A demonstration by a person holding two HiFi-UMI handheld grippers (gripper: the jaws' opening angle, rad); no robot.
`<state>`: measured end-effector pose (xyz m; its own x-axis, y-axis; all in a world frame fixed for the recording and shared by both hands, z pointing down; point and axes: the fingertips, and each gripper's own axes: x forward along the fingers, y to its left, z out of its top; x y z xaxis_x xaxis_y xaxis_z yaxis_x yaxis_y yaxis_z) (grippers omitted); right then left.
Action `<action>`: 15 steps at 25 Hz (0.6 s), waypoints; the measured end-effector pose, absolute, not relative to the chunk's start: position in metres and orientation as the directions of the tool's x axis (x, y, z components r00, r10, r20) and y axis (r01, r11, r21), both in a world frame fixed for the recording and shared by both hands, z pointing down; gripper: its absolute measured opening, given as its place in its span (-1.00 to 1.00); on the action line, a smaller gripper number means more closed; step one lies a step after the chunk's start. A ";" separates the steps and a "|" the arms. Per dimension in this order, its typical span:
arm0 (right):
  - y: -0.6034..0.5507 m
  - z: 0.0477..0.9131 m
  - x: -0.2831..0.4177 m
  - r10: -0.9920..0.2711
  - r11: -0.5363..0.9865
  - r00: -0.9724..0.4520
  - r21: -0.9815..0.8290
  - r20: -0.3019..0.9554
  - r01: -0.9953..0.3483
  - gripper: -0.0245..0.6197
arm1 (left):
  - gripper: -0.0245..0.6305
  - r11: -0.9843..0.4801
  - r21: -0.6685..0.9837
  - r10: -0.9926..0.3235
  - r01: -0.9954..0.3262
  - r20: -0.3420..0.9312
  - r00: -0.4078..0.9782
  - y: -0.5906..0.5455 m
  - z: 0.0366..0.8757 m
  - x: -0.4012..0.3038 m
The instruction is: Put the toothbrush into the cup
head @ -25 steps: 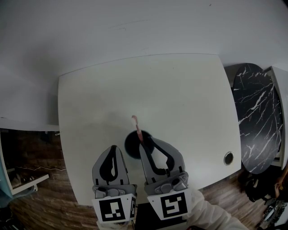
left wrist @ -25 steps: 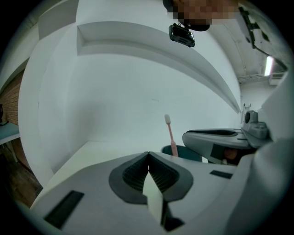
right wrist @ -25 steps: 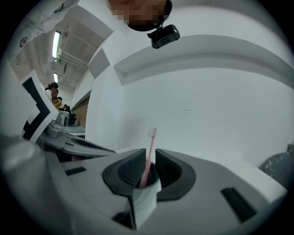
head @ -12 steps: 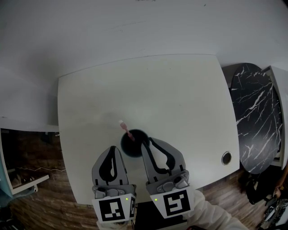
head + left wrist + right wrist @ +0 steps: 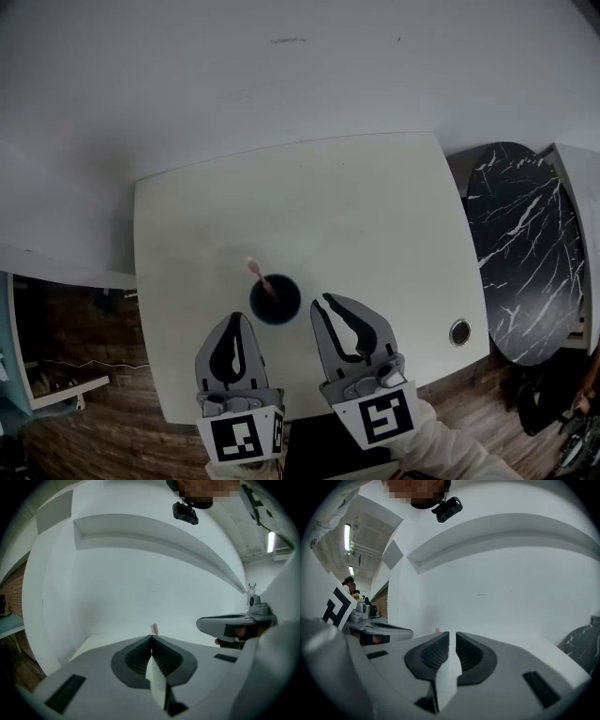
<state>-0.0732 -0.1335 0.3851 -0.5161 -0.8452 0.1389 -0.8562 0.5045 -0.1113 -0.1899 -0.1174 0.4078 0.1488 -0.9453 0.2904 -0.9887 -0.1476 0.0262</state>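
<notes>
Toothbrush (image 5: 256,275) leans in the cup (image 5: 276,300), lower centre of the head view. Task looks done, so we hold nothing: left gripper (image 5: 232,321) w/ jaws together, right gripper (image 5: 330,302) w/ a slim gap — both just below the cup.

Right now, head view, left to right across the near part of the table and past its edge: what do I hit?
left gripper → black cup, with the toothbrush standing in it → right gripper → round metal-rimmed hole → black marble top
</notes>
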 end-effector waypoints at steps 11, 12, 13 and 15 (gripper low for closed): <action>-0.117 0.319 -0.029 -0.845 0.512 -0.519 -0.086 0.131 -0.855 -0.91 | -0.90 -0.178 -0.026 -0.957 -0.984 0.240 0.166 -0.099 0.335 -0.174; -0.116 0.313 -0.025 -0.844 0.512 -0.520 -0.091 0.133 -0.854 -0.91 | -0.90 -0.180 -0.028 -0.957 -0.983 0.235 0.169 -0.096 0.328 -0.172; -0.115 0.308 -0.021 -0.845 0.509 -0.517 -0.090 0.134 -0.856 -0.91 | -0.90 -0.183 -0.031 -0.957 -0.983 0.232 0.172 -0.095 0.320 -0.171; -0.112 0.295 -0.015 -0.851 0.503 -0.509 -0.078 0.128 -0.861 -0.91 | -0.90 -0.189 -0.038 -0.959 -0.981 0.224 0.176 -0.091 0.306 -0.168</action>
<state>-0.0145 -0.1125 0.2954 -0.5094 -0.8509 0.1284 -0.8606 0.5033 -0.0783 -0.1680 -0.0909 0.3058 0.1763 -0.9585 0.2240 -0.9812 -0.1894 -0.0380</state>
